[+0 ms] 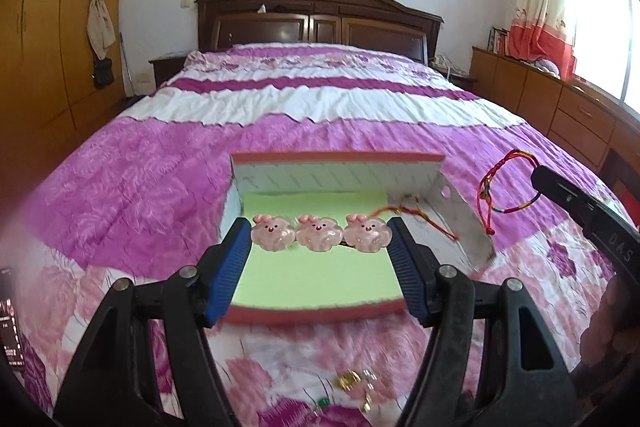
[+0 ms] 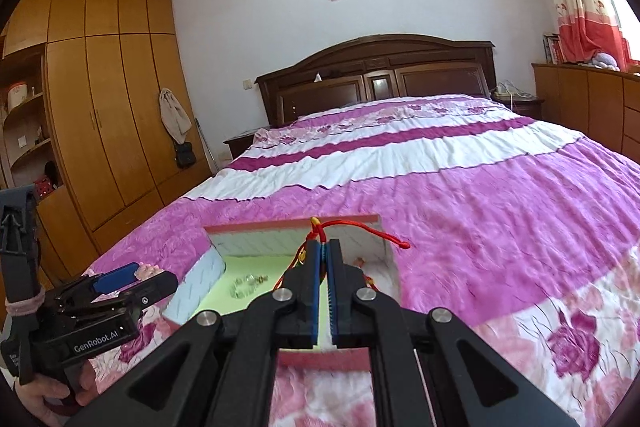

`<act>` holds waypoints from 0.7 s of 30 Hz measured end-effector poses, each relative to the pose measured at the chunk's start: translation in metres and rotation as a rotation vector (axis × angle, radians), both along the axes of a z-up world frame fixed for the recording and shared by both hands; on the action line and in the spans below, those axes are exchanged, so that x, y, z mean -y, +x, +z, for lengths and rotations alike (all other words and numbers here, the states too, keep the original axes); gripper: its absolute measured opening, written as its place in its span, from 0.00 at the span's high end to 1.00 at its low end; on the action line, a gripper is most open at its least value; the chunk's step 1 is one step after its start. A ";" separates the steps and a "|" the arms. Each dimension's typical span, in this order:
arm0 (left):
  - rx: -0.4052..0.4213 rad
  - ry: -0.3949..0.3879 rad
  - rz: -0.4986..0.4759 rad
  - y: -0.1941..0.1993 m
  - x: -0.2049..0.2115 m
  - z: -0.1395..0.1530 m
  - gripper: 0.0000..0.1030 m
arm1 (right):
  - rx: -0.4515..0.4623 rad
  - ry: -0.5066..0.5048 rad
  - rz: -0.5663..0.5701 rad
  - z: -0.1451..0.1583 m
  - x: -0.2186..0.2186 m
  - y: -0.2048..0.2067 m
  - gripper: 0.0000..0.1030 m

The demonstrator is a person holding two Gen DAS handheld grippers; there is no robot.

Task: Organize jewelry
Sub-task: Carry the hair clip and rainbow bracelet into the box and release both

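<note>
Between the left gripper's (image 1: 318,241) pads a bunny clip (image 1: 318,237) is clamped over the box (image 1: 340,157); lowering before release would seat it flat. From the right wrist, the right gripper (image 2: 323,255) pinches a red bracelet (image 2: 320,227) above the box (image 2: 296,221); clearing the wall first avoids a snag.

Black claw (image 1: 319,241) frames, ribbed blue pads (image 1: 231,267), silver pivot screws (image 1: 447,271), white "GenRobot.AI" marking (image 2: 96,338).

White lettering "GenRobot.AI" runs along the black body of the left gripper (image 2: 134,277), seen from the right wrist view. On the black side of the right gripper (image 1: 538,173), seen from the left wrist view, raised letters read "DAS". No other writing can be read.
</note>
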State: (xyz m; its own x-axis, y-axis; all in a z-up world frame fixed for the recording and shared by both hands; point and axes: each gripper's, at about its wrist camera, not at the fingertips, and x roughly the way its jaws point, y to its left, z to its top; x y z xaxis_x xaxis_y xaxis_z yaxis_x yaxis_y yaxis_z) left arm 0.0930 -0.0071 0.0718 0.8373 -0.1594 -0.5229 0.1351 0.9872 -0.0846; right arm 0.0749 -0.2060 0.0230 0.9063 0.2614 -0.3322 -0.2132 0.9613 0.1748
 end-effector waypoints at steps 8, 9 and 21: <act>0.046 0.026 0.030 0.028 -0.006 -0.008 0.40 | 0.009 -0.056 -0.011 -0.009 -0.020 0.036 0.95; 0.041 0.029 0.032 0.031 -0.005 -0.011 0.40 | -0.002 -0.061 -0.012 -0.012 -0.022 0.043 0.95; -0.149 0.025 0.031 0.065 -0.006 -0.055 0.40 | -0.213 -0.154 0.001 -0.059 -0.037 0.091 0.95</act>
